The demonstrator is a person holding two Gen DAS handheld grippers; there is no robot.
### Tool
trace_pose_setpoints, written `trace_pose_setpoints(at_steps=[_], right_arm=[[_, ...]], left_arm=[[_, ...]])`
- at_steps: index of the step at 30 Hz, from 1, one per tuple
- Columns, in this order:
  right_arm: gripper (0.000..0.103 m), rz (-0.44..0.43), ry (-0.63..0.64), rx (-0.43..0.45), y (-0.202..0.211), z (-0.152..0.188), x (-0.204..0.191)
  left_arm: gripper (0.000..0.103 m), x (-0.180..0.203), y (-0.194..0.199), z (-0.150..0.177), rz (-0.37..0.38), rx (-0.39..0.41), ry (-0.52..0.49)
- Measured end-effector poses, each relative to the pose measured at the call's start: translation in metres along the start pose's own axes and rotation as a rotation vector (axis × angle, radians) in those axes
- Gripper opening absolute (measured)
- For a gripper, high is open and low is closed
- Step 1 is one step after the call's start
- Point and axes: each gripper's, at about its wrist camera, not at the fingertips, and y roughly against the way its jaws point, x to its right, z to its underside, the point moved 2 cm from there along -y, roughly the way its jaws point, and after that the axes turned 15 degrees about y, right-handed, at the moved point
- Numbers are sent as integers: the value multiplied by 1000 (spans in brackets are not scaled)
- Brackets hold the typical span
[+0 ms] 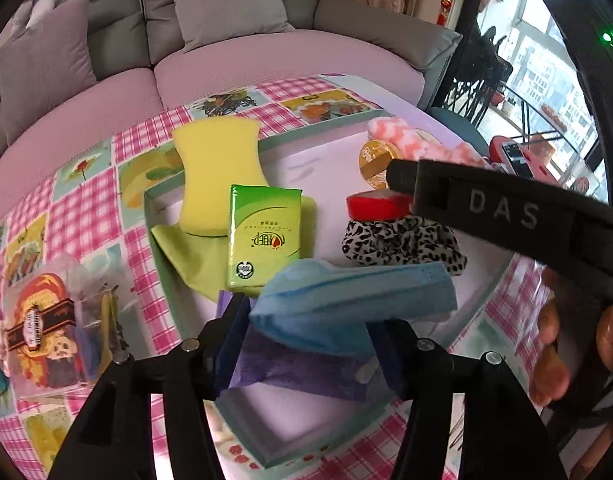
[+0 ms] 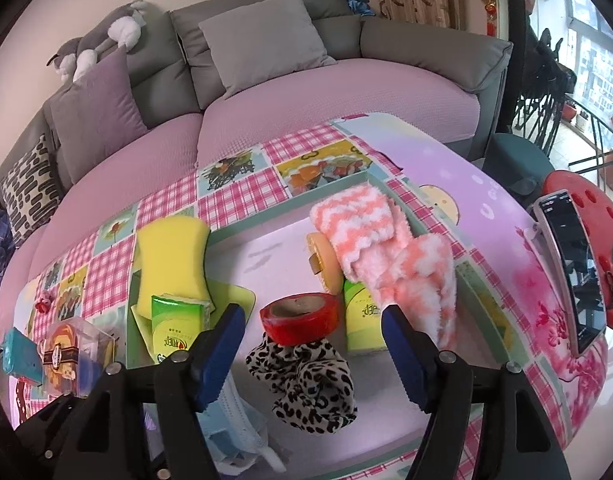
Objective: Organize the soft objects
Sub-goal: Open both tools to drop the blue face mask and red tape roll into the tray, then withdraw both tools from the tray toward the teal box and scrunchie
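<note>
A white tray with a teal rim (image 1: 242,412) (image 2: 266,216) holds a yellow sponge (image 1: 218,168) (image 2: 172,256), a green tissue pack (image 1: 262,236) (image 2: 170,328), a red tape roll (image 1: 376,204) (image 2: 300,318), a leopard scrunchie (image 1: 398,244) (image 2: 310,384) and a pink-white fluffy cloth (image 1: 402,140) (image 2: 386,248). My left gripper (image 1: 310,344) is open; a blue face mask (image 1: 346,304) (image 2: 230,420) lies loose across the gap, over a purple cloth (image 1: 298,368). My right gripper (image 2: 314,344) stands open, straddling the scrunchie and tape roll without touching them.
A clear snack box (image 1: 46,320) (image 2: 74,356) sits left of the tray on the pink checked tablecloth. A phone on a red stand (image 2: 578,264) is at the right. A black bar marked DAS (image 1: 502,212) crosses the left wrist view, a hand (image 1: 554,360) below it. A sofa (image 2: 306,92) lies behind.
</note>
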Motion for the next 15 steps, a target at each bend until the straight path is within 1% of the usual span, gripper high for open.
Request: trace_pose_setpoints(at_steps=[3, 7, 12, 15], right_arm=[[74, 11, -8, 7, 4, 0, 3], [75, 20, -17, 8, 6, 0, 6], [76, 14, -9, 5, 5, -1, 4], [76, 9, 2, -2, 3, -1, 0]], left_arm=[[62, -2, 10, 0, -19, 12, -9], [62, -11, 25, -4, -32, 43, 7], [63, -32, 38, -10, -60, 80, 51], [63, -44, 37, -12, -80, 76, 88]])
